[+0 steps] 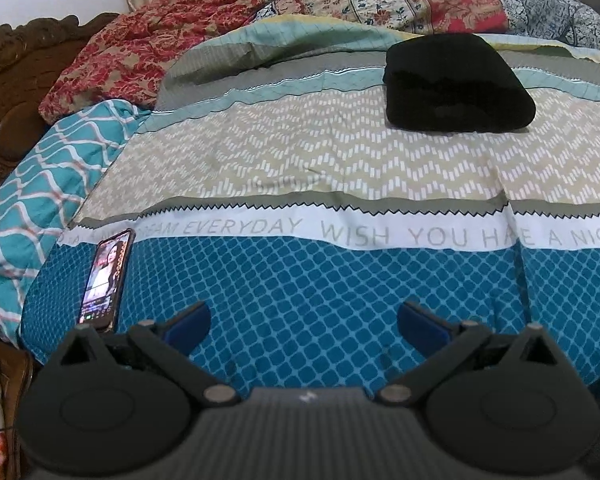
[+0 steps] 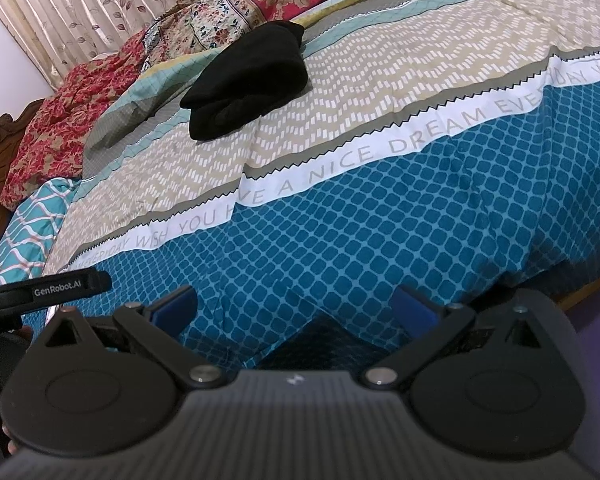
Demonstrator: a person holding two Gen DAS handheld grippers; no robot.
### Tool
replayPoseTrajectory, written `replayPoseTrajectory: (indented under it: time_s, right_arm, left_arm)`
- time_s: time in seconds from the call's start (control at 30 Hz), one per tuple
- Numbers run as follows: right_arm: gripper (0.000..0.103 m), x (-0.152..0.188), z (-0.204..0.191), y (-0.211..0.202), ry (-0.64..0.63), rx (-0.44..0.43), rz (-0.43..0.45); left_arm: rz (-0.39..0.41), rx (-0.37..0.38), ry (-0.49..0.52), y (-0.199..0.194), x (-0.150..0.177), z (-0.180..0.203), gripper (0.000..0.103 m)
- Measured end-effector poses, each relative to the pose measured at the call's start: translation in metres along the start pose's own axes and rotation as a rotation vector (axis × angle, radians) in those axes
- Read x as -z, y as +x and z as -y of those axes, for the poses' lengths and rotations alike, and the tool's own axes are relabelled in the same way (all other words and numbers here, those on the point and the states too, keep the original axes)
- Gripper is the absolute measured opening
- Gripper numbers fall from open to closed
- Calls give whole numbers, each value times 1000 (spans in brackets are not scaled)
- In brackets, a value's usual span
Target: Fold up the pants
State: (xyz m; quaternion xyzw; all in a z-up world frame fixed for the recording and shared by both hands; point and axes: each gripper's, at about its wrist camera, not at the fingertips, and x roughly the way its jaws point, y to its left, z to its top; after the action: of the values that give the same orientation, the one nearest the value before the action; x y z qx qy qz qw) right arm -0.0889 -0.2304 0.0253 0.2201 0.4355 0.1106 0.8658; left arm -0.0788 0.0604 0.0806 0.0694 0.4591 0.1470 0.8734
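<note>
My left gripper (image 1: pixel 304 320) and right gripper (image 2: pixel 294 308) hang spread, empty, well short of the soft folded black pants (image 1: pixel 456 84); I'd pinch their near edge.

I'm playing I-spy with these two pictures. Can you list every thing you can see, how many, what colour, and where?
folded black fabric pants: one, black, on the beige zigzag band of the bed cover
striped patterned bed cover: one, teal, beige, grey, white, spread over the bed
smartphone with lit screen: one, dark case, left on the blue band
red floral quilt: one, red and tan, far left
leaf-print curtain: one, beige, behind the bed
carved wooden headboard: one, brown, far left
left gripper: one, black, blue pads, open
right gripper: one, black, blue pads, open
</note>
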Motion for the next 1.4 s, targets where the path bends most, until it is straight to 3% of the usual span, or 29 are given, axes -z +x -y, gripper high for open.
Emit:
replayPoseTrajectory:
  time_s: [0.57,0.87,1.4]
  right_arm:
    - [103,0,1,-2,6,2,9]
    - [103,-1,-15,-19,-108,20,134]
    - [103,-2,-12,-14,-75,27,104]
  left_arm:
    - [-36,11,21,6,5,4,103]
    - [-75,50,41,11,9,9,103]
    - [-91,80,44,11,10,11,103]
